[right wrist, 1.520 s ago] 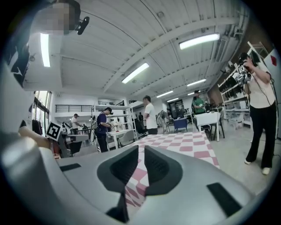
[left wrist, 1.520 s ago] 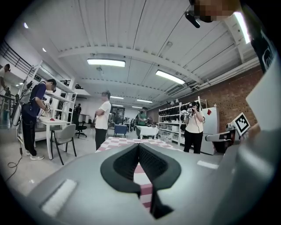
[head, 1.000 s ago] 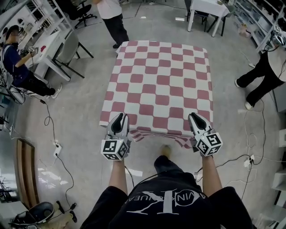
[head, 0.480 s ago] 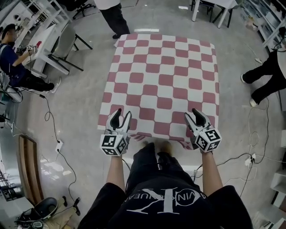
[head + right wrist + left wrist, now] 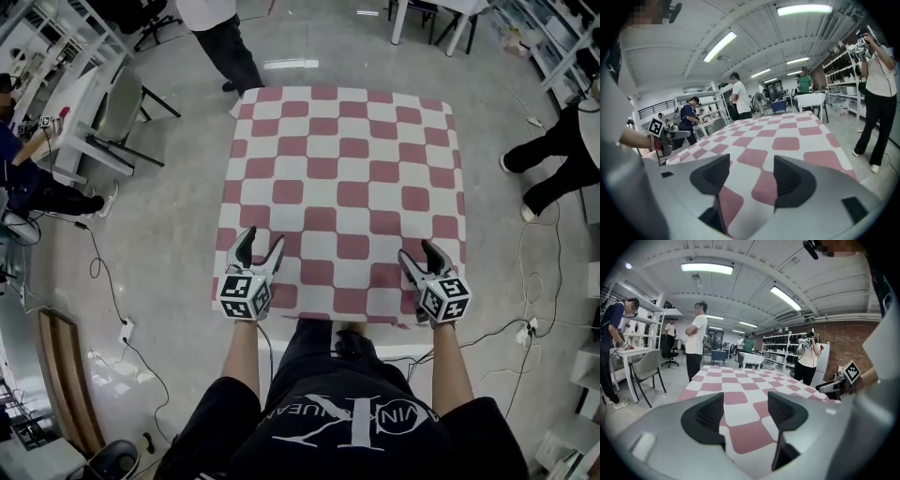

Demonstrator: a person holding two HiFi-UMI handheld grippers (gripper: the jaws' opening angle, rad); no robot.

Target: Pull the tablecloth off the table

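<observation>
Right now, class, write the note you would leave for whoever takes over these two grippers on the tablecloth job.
Left gripper: jaws apart, having just been opening, over the near left edge of the tablecloth; the cloth shows between them, unpinched.
Right gripper: the same at the near right edge, holding nothing.
Tablecloth: spread flat, hiding the whole table.
Done: nothing pulled off yet.
Left: probably close both jaws on the near edge, then pull the cloth toward you.
</observation>
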